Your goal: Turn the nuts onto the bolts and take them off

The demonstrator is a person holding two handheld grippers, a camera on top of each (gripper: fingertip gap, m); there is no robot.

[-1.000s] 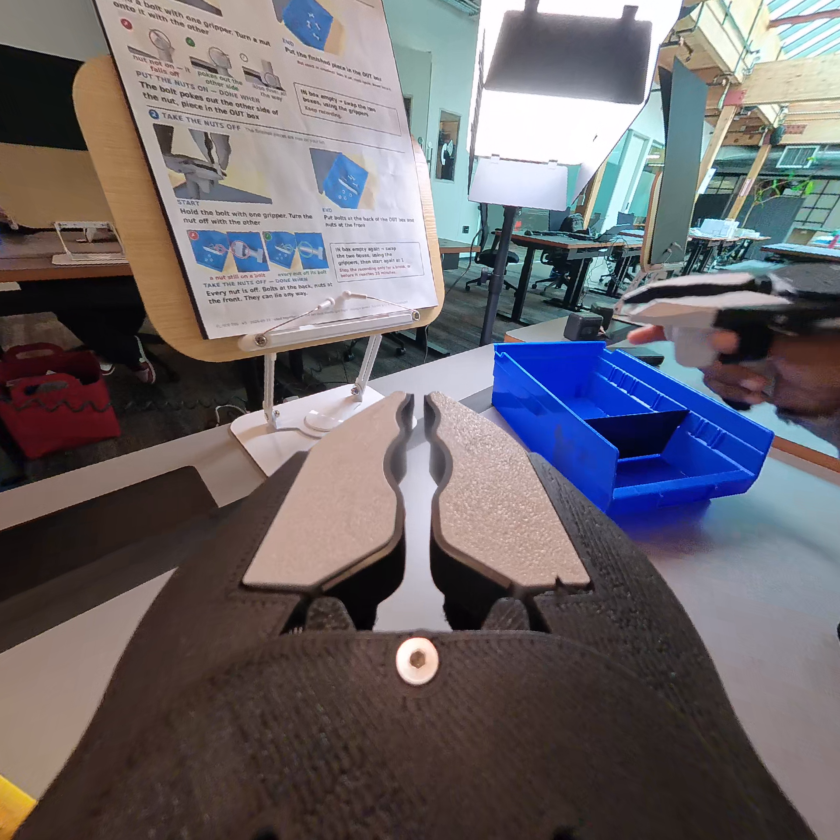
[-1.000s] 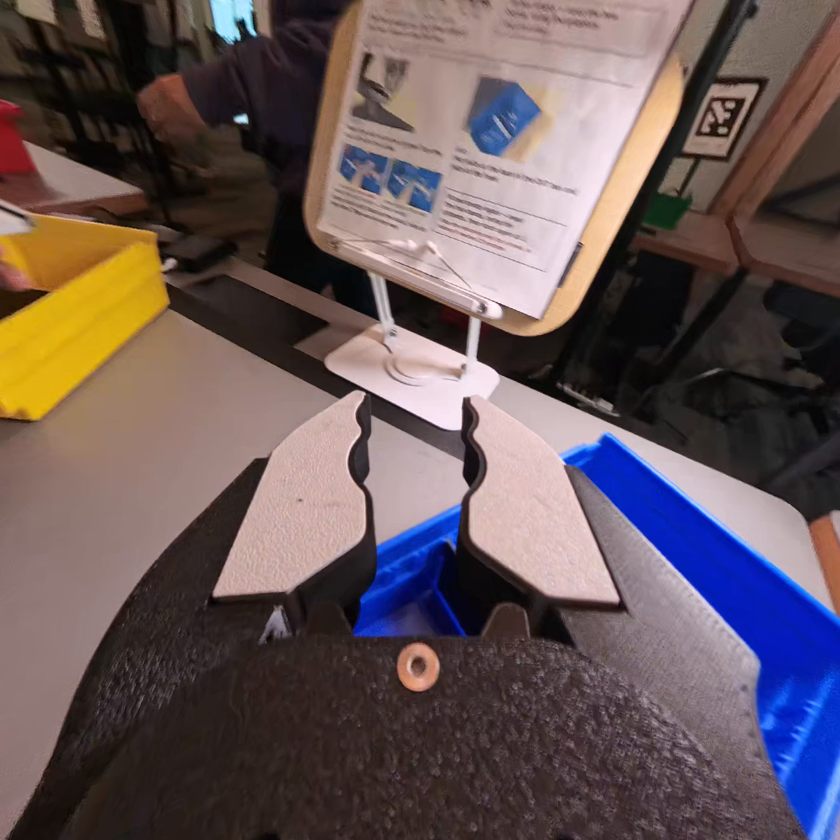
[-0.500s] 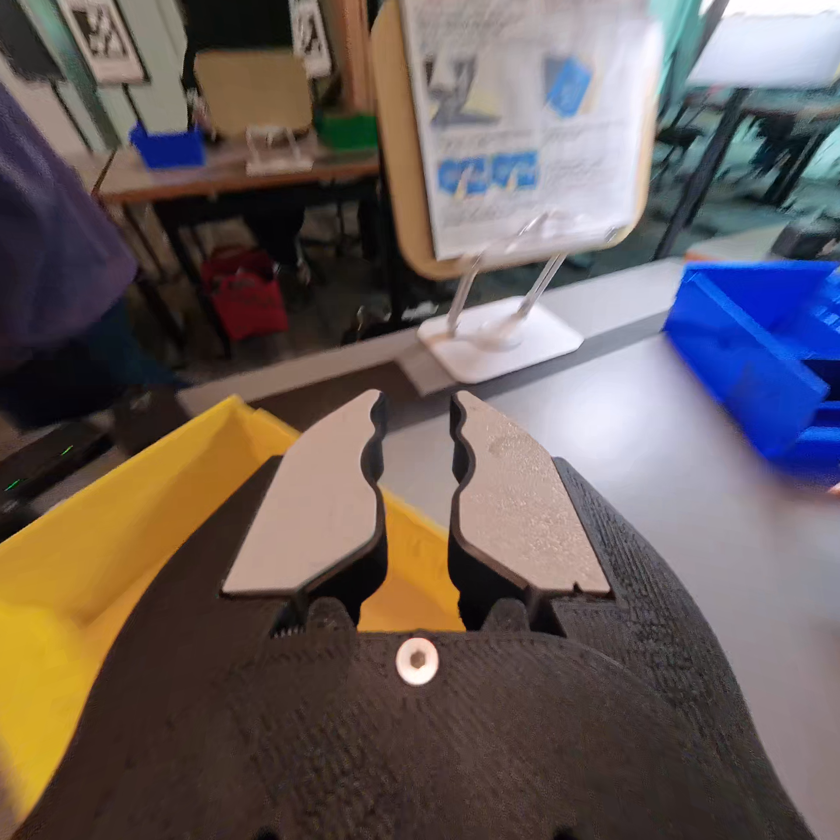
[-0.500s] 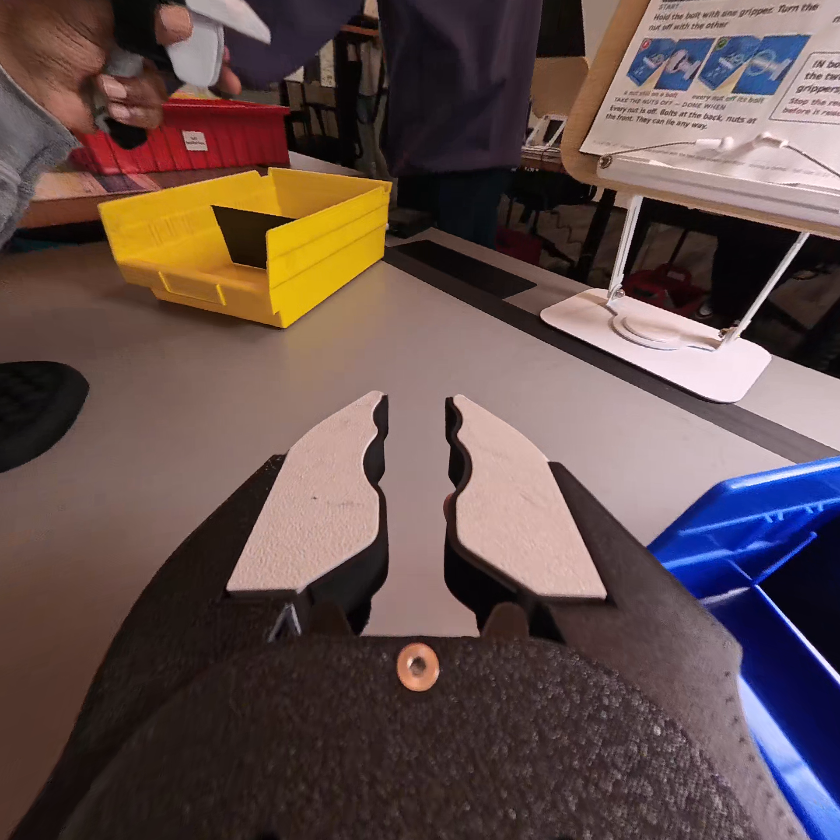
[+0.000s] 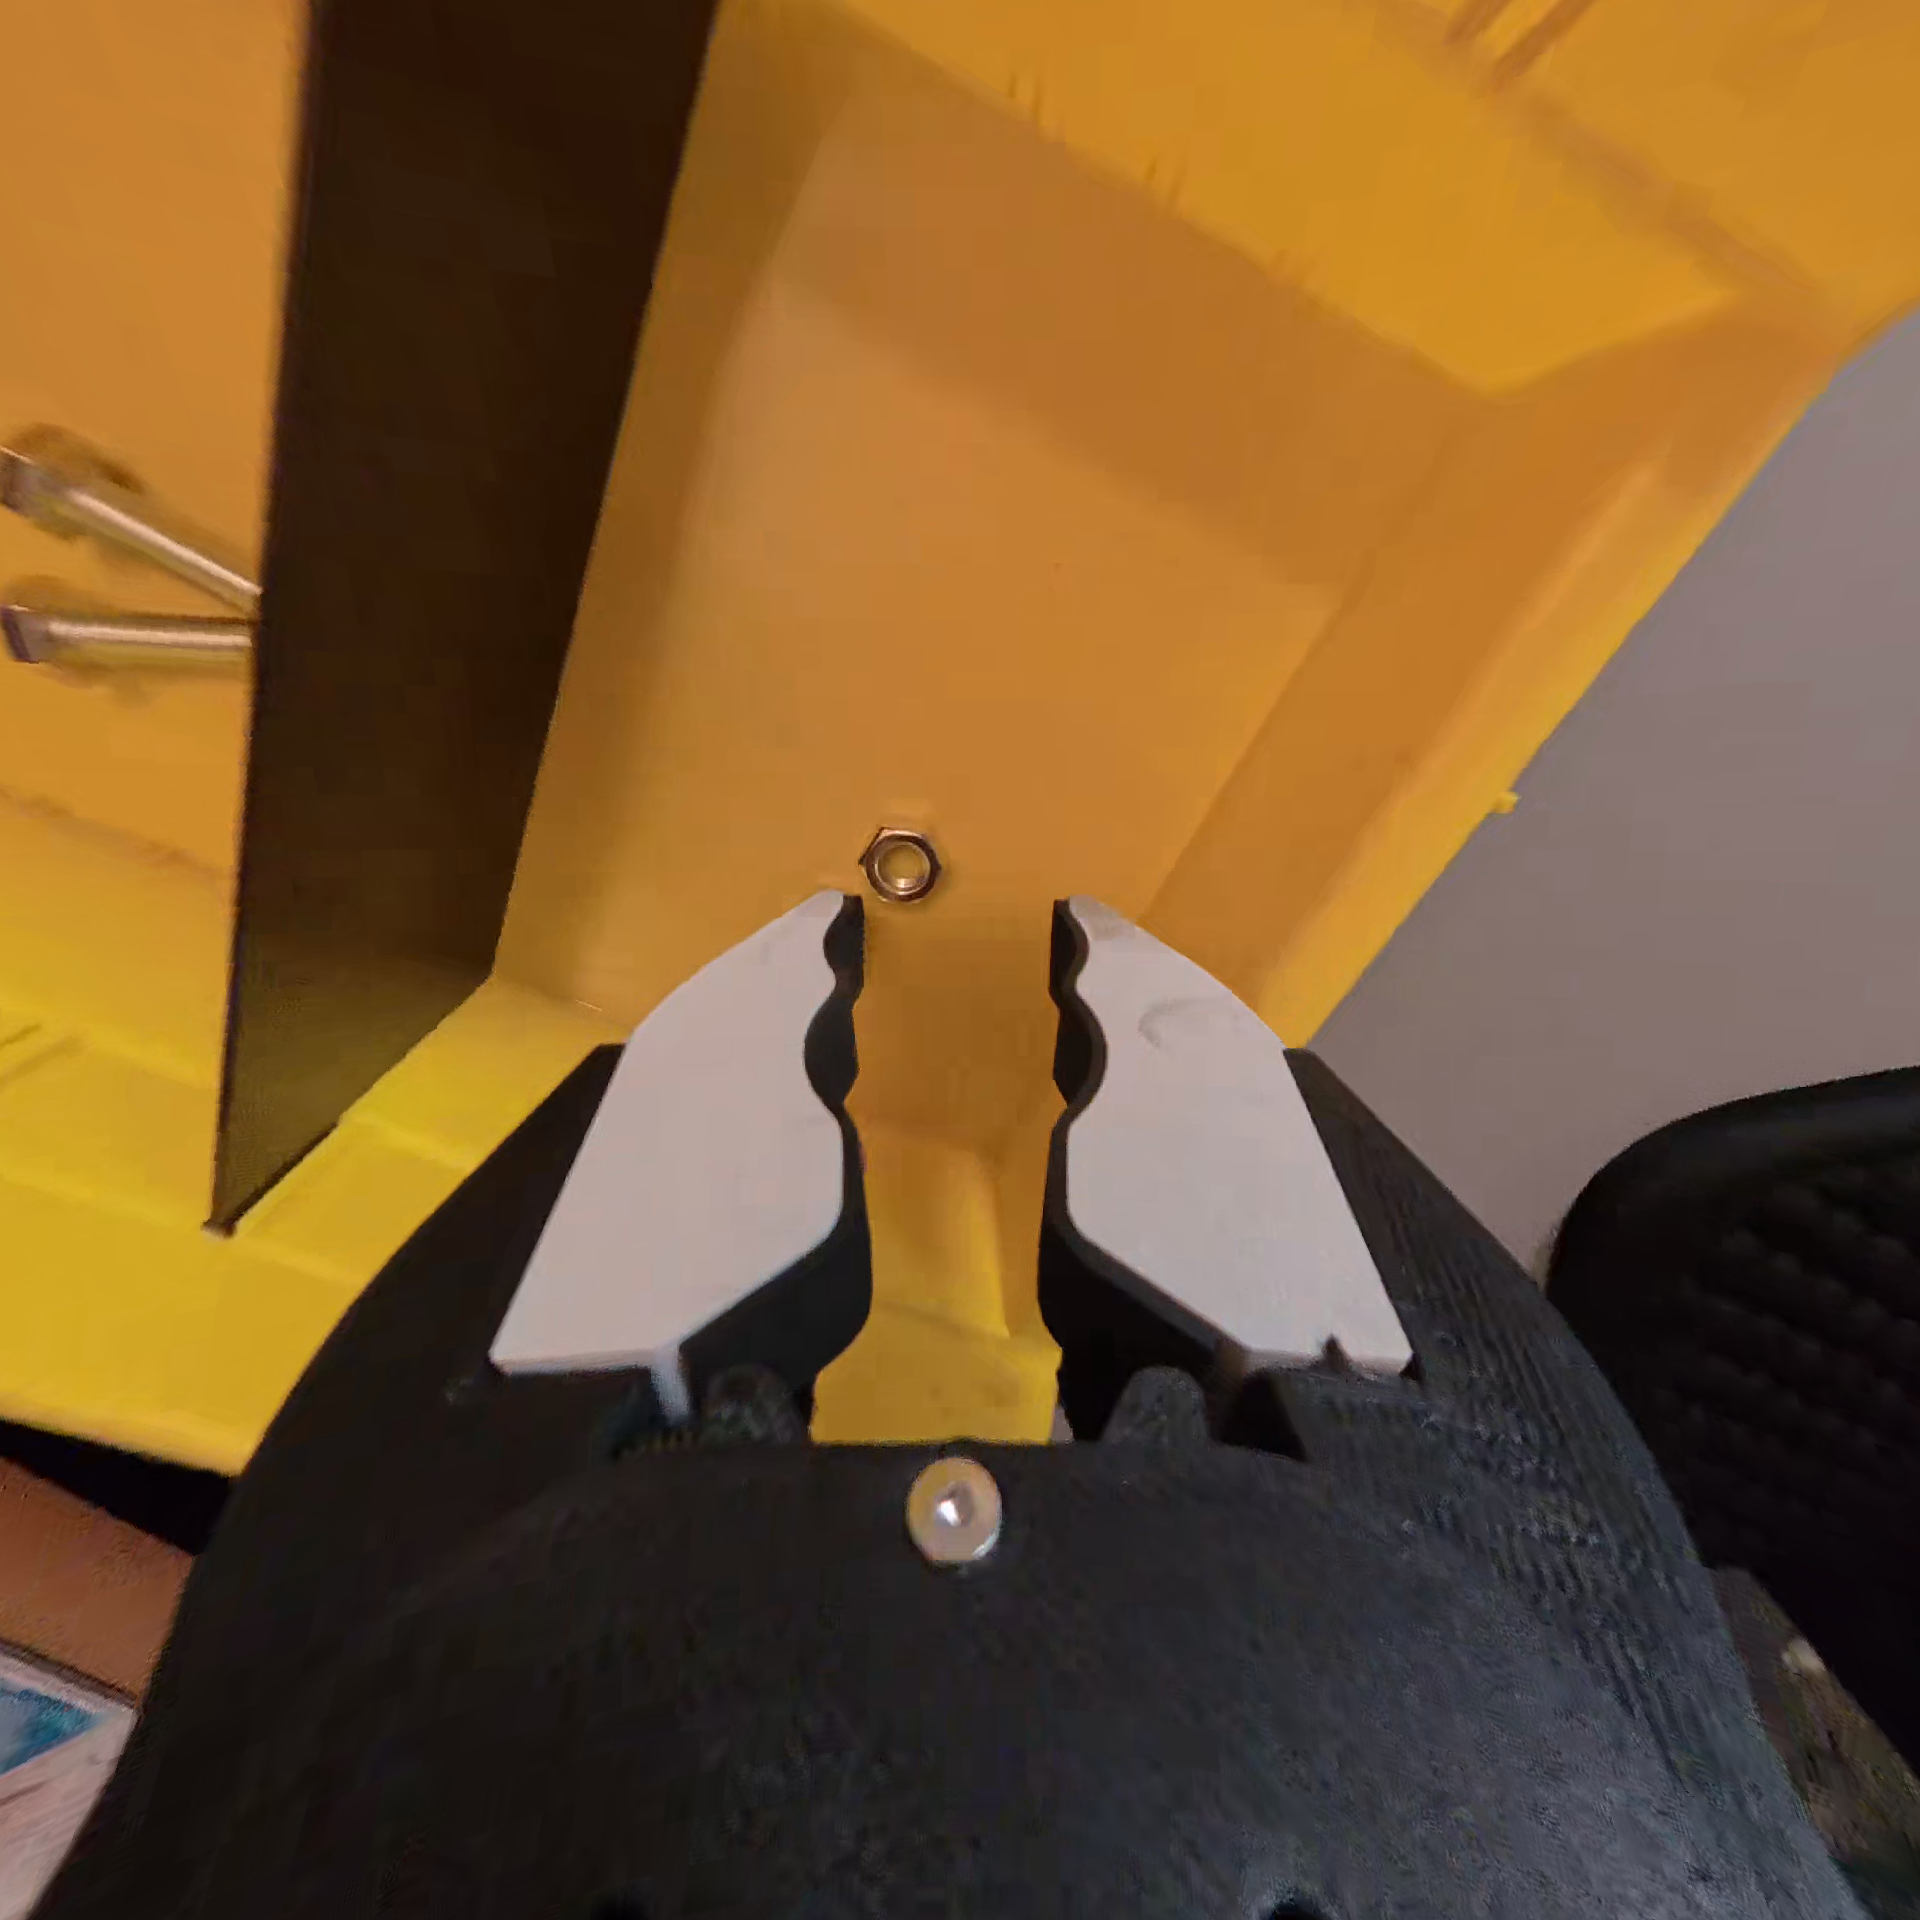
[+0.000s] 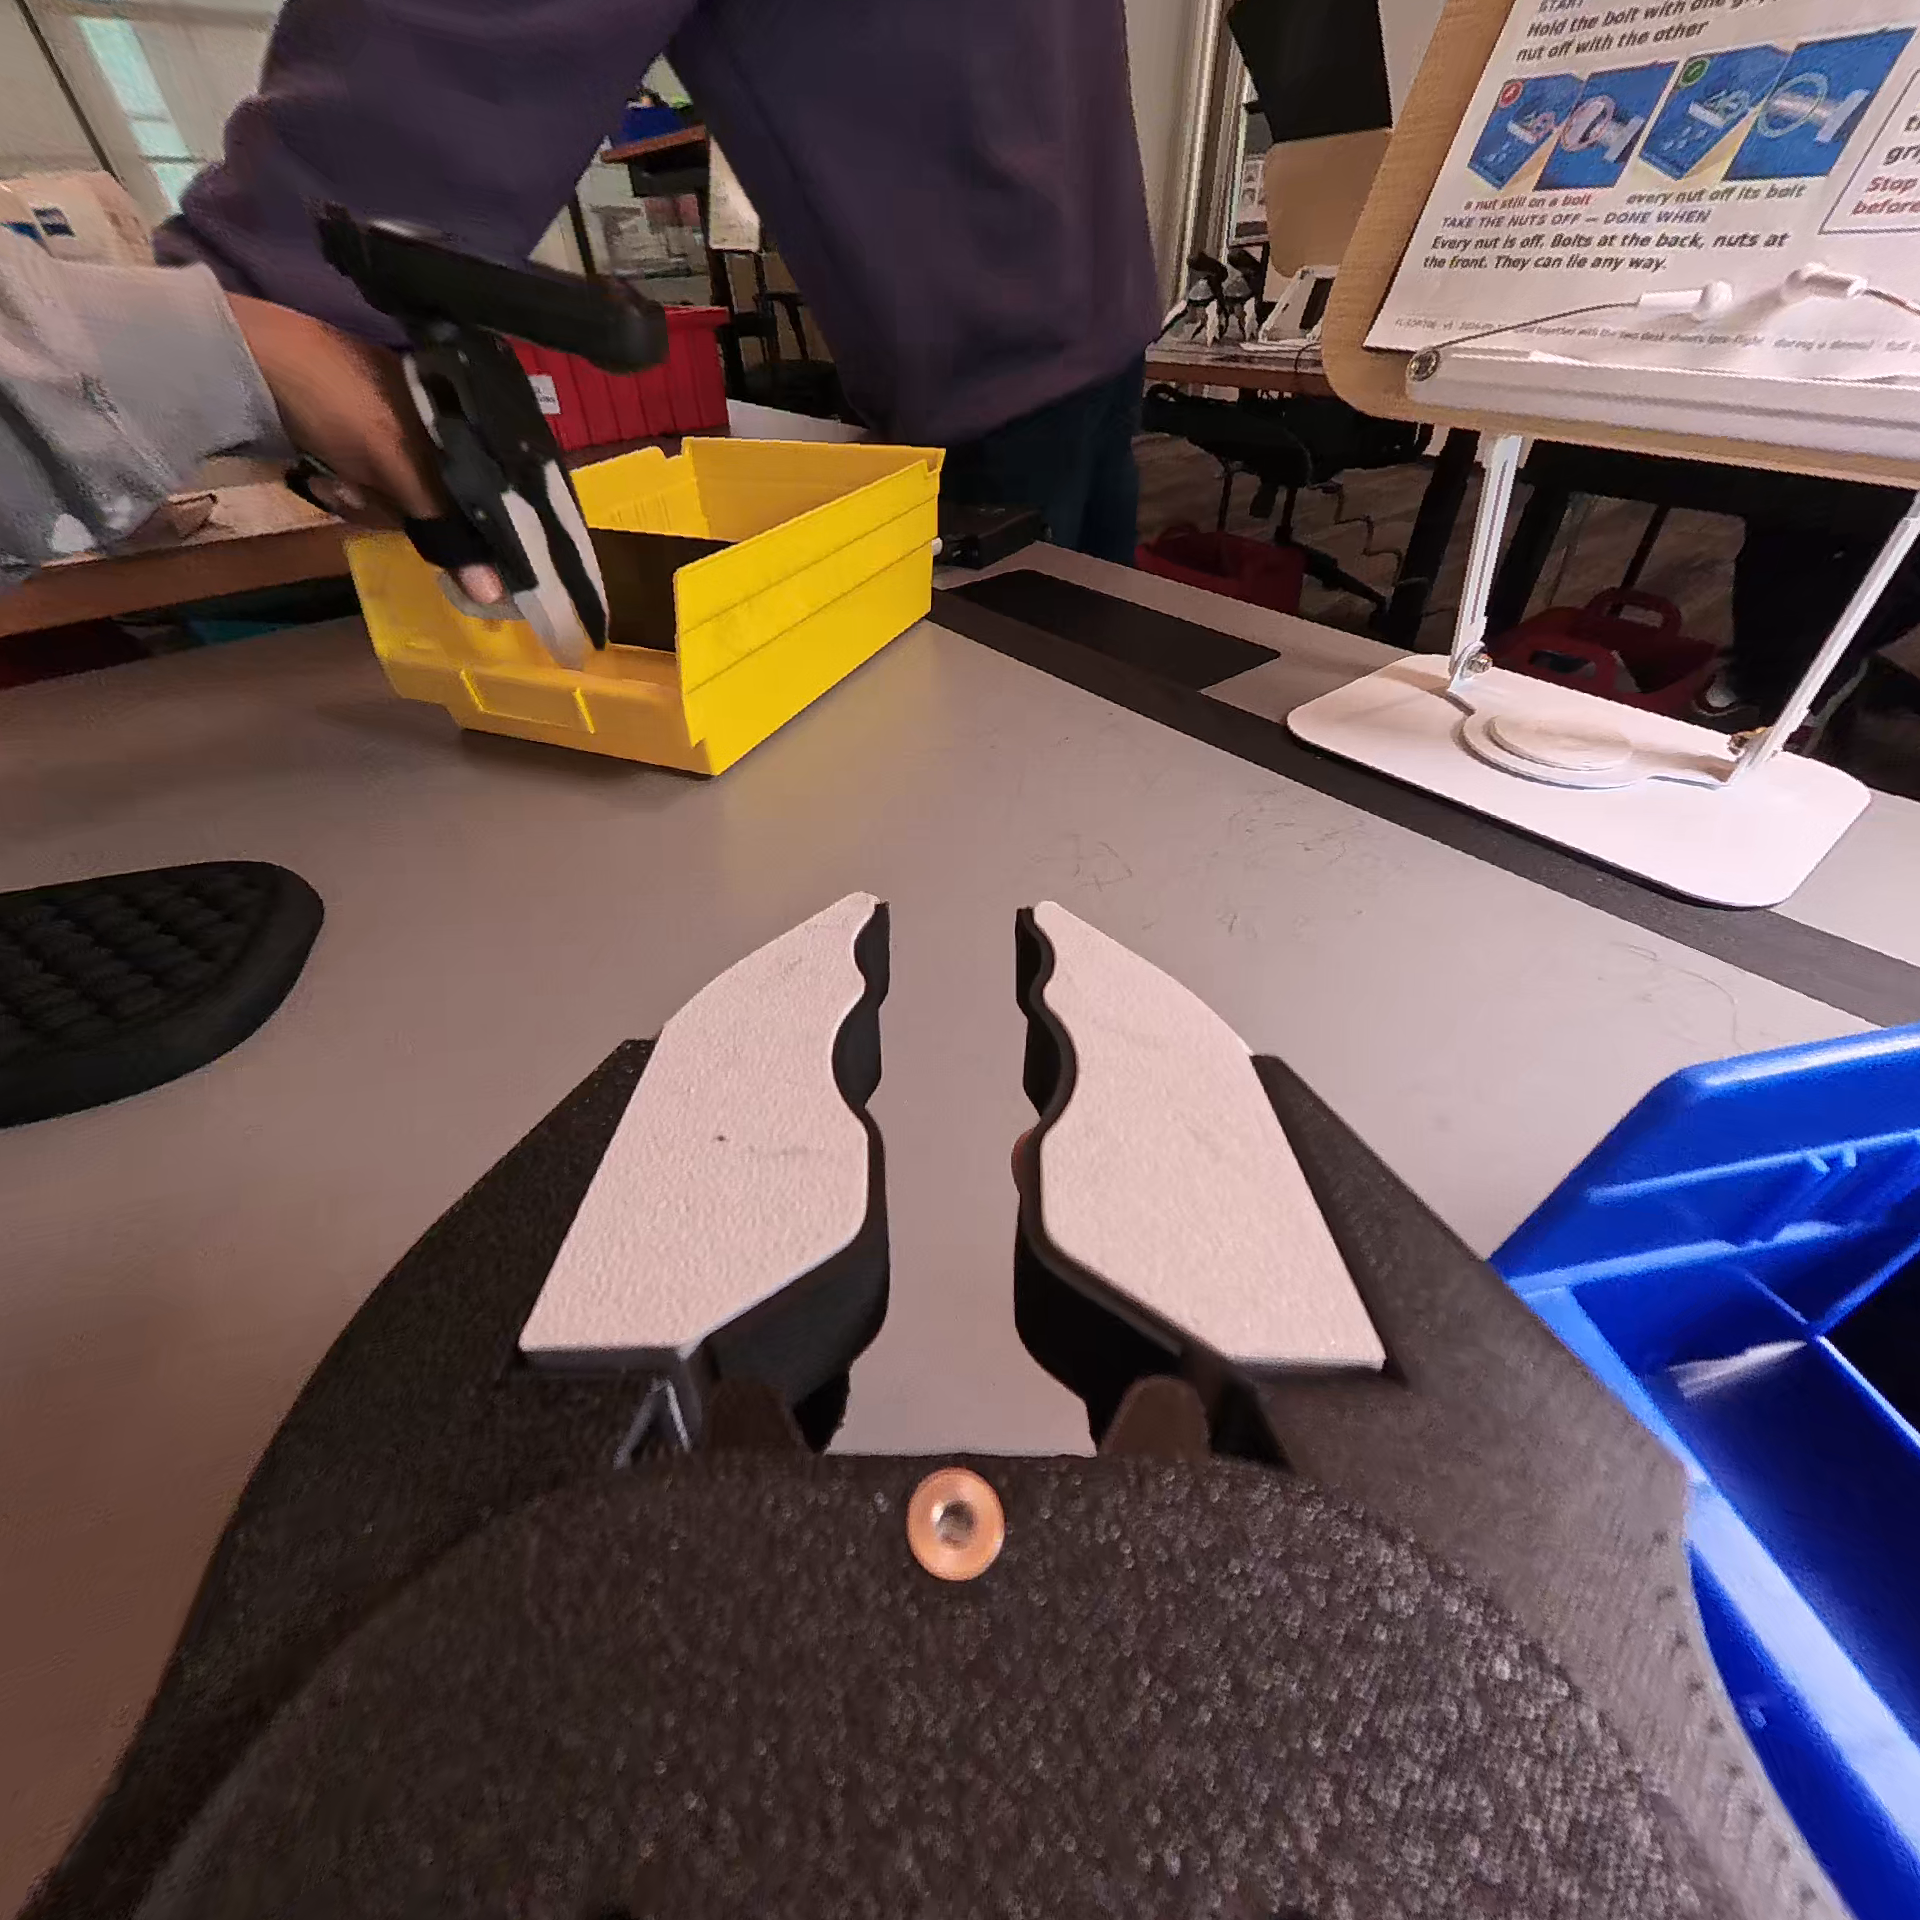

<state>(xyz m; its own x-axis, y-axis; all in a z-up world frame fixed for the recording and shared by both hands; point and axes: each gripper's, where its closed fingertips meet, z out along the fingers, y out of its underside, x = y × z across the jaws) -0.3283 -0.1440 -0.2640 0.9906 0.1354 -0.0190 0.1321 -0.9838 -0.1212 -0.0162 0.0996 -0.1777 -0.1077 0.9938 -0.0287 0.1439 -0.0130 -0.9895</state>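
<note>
Yellow plastic bin [image 5: 1039, 520] now fills the left hand-held gripper's [image 5: 956, 909] view: jaws parted, empty, nearing a small brass hex nut [image 5: 901, 863]; right hand-held gripper [image 6: 951, 914] waits, parted and empty.

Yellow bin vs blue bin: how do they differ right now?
The yellow bin has the left gripper dipping into it; the blue bin has no gripper inside, only the right gripper beside it. The yellow bin holds a nut and bolts; the blue bin's visible part shows none. Both sit on the table with a divider inside.
</note>
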